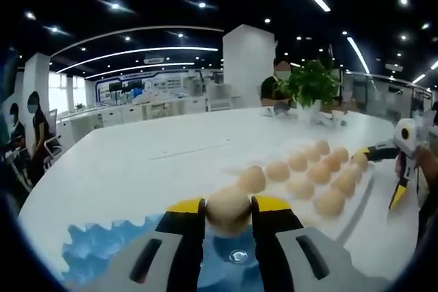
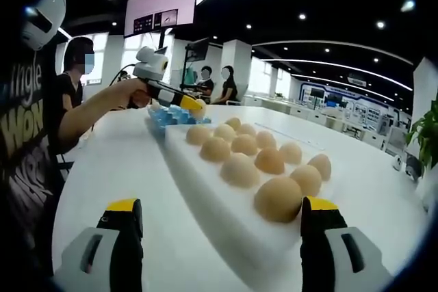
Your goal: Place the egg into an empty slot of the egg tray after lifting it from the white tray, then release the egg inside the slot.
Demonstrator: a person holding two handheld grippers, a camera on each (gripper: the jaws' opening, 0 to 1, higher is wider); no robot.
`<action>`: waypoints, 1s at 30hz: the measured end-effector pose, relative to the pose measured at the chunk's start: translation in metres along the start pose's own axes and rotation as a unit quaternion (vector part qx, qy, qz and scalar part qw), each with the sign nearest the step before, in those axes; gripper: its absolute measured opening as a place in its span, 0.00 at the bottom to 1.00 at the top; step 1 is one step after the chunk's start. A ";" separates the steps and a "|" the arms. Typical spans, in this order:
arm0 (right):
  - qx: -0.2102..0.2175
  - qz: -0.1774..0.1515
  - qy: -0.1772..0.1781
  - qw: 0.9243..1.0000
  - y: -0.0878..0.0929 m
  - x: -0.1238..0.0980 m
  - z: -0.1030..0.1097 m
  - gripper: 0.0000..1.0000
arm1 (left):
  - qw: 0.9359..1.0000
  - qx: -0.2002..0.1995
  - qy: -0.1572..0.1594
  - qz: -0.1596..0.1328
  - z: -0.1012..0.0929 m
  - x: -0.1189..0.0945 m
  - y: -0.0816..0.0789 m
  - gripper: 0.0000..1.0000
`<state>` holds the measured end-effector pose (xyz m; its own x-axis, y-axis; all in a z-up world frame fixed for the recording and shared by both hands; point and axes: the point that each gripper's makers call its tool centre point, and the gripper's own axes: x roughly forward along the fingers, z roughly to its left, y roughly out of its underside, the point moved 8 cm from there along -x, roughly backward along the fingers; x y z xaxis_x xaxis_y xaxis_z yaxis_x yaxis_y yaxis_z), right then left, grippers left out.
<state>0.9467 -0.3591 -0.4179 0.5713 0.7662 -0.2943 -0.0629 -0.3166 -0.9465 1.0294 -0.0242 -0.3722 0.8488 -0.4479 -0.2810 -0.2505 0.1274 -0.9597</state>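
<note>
Egg (image 1: pixel 228 210), pale tan and oval, sits clamped between the yellow-tipped jaws of my left gripper (image 1: pixel 228 215) in the left gripper view, raised above the blue moulded egg tray (image 1: pixel 89 251), whose ruffled rim spreads under and to the left of the jaws. I judge the lift from the white tray as done and the carry as nearly done; lowering into a slot and letting go remain, and I cannot tell from here which slot beneath is empty, since the gripper body covers most of the tray. Beyond the egg, the long white foam tray (image 1: pixel 359 203) runs away to the right with its rows of tan eggs (image 1: pixel 301 184), and my right gripper (image 1: pixel 399 169) appears at its far end. The round white table (image 1: pixel 123 169) lies bare to the left, giving open room on that side. In the right gripper view, my right gripper (image 2: pixel 219 220) has its jaws spread wide with nothing between them, resting low near the near end of the white foam tray (image 2: pixel 205 182); the nearest egg lies just beside the right jaw, so I would mind that edge before moving. At the far end of the tray I see the left gripper (image 2: pixel 195 106) with the egg (image 2: pixel 199 107) at its tip, over the blue egg tray (image 2: pixel 168 115). A person in a dark printed shirt (image 2: pixel 27 148) borders the left side.
</note>
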 end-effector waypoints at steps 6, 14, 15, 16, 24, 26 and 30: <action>0.000 -0.001 0.001 1.000 0.000 0.000 0.000 1.00 | 1.000 0.003 -0.007 -0.002 0.000 -0.004 0.001 0.27; 0.000 -0.001 0.002 1.000 0.000 0.002 0.000 1.00 | 1.000 -0.001 -0.019 -0.006 0.004 -0.011 0.002 0.27; -0.001 -0.001 0.003 1.000 0.000 0.002 0.000 1.00 | 1.000 -0.001 -0.020 -0.006 0.005 -0.012 0.002 0.27; -0.001 -0.001 0.003 1.000 0.000 0.002 0.000 1.00 | 1.000 -0.002 -0.022 -0.006 0.006 -0.013 0.002 0.27; -0.001 -0.002 0.004 1.000 0.000 0.003 -0.001 1.00 | 0.999 -0.004 -0.036 -0.008 0.014 -0.020 0.002 0.27; -0.001 -0.002 0.004 1.000 0.000 0.004 -0.001 1.00 | 0.999 -0.004 -0.039 -0.008 0.016 -0.022 0.002 0.27; -0.001 -0.004 0.005 1.000 0.000 0.004 -0.001 1.00 | 0.999 -0.004 -0.043 -0.008 0.018 -0.023 0.002 0.26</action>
<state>0.9500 -0.3570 -0.4191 0.5796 0.7630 -0.2861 -0.0576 -0.3119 -0.9484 1.0174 0.0021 -0.3681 0.8896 -0.3725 -0.2644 -0.2393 0.1129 -0.9643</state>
